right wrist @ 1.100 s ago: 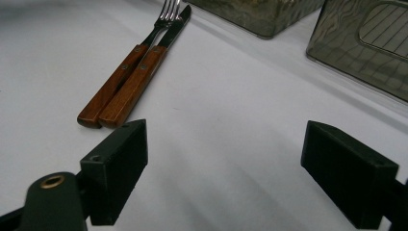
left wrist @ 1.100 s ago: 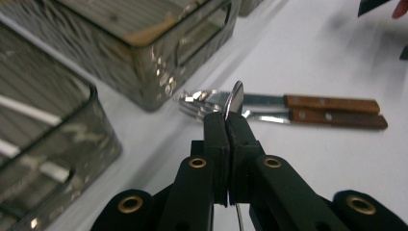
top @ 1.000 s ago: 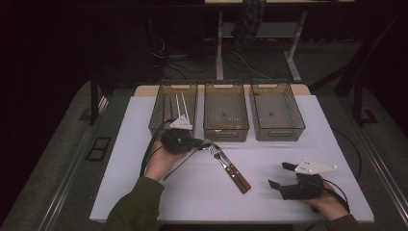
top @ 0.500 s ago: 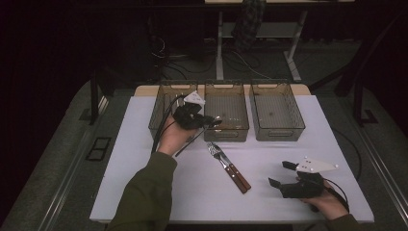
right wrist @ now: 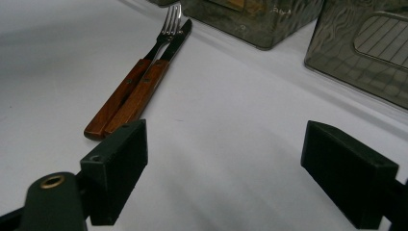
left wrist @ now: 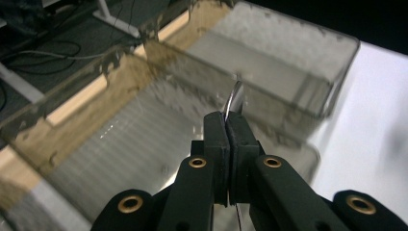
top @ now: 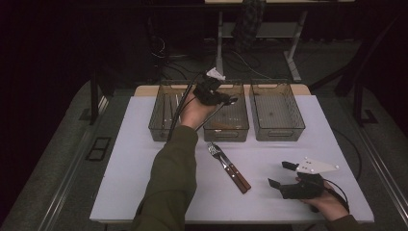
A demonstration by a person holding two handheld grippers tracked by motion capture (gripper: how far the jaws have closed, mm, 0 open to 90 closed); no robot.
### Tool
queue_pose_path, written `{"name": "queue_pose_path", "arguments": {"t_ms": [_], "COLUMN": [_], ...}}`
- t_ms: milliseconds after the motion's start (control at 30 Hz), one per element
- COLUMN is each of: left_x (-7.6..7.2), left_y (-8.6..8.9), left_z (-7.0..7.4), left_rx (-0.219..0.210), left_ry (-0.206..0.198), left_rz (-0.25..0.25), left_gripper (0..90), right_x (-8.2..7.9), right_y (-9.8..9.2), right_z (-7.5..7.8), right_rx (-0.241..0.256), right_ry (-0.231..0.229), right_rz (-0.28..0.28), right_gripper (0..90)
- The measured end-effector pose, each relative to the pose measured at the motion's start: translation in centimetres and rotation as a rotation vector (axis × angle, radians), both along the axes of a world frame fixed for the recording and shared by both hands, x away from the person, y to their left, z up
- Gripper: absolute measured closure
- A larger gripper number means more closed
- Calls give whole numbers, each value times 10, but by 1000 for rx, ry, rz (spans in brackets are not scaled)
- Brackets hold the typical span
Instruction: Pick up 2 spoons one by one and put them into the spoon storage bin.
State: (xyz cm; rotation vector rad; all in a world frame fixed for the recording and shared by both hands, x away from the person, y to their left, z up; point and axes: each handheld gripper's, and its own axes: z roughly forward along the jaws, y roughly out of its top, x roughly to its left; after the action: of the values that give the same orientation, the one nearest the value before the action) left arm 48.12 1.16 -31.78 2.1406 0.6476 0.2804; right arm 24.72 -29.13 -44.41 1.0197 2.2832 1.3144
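High view looks down from afar; both close gripper views share its middle bin [top: 226, 120] [left wrist: 144, 144] [right wrist: 240, 19].

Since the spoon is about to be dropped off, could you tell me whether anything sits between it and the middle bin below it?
Nothing visible does. The left gripper is shut on the spoon above the middle bin, whose open top has nothing over it. Something brownish lies on its floor, too blurred to name. The fork and knife lie on the table, apart from the bins.

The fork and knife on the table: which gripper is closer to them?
Right. The right gripper rests on the table just beside the fork and knife; the left gripper is up over the middle bin.
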Motion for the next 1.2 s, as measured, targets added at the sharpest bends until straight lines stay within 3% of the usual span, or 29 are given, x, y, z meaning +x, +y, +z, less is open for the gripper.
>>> {"name": "queue_pose_path", "arguments": {"t_ms": [67, 300, 567, 600, 667, 867, 1200], "left_x": [8, 28, 34, 34, 33, 22, -23], "left_y": [-6, -24, -34, -34, -32, -18, 5], "left_z": [1, -1, -22, -25, -30, -36, -32], "left_rx": [-16, 2, 44, 40, 43, -1, -58], "left_ry": [-3, -17, -30, -29, -16, 20, 22], "left_rz": [5, 24, 44, 49, 69, 70, 3], "left_gripper": [882, 882, 873, 855, 664, 481, 319], "right_x": [0, 0, 1, 0, 0, 1, 0], "right_y": [-1, -3, -4, -3, -3, -2, -2], "right_z": [0, 0, 0, 0, 0, -1, -1], "right_rx": [4, 4, 8, 7, 5, 2, -13], "right_ry": [-2, -3, -1, 0, -5, 0, 1], "right_rz": [-4, -10, -11, -10, -8, -4, 2], "right_gripper": [163, 163, 163, 163, 163, 163, 163]}}
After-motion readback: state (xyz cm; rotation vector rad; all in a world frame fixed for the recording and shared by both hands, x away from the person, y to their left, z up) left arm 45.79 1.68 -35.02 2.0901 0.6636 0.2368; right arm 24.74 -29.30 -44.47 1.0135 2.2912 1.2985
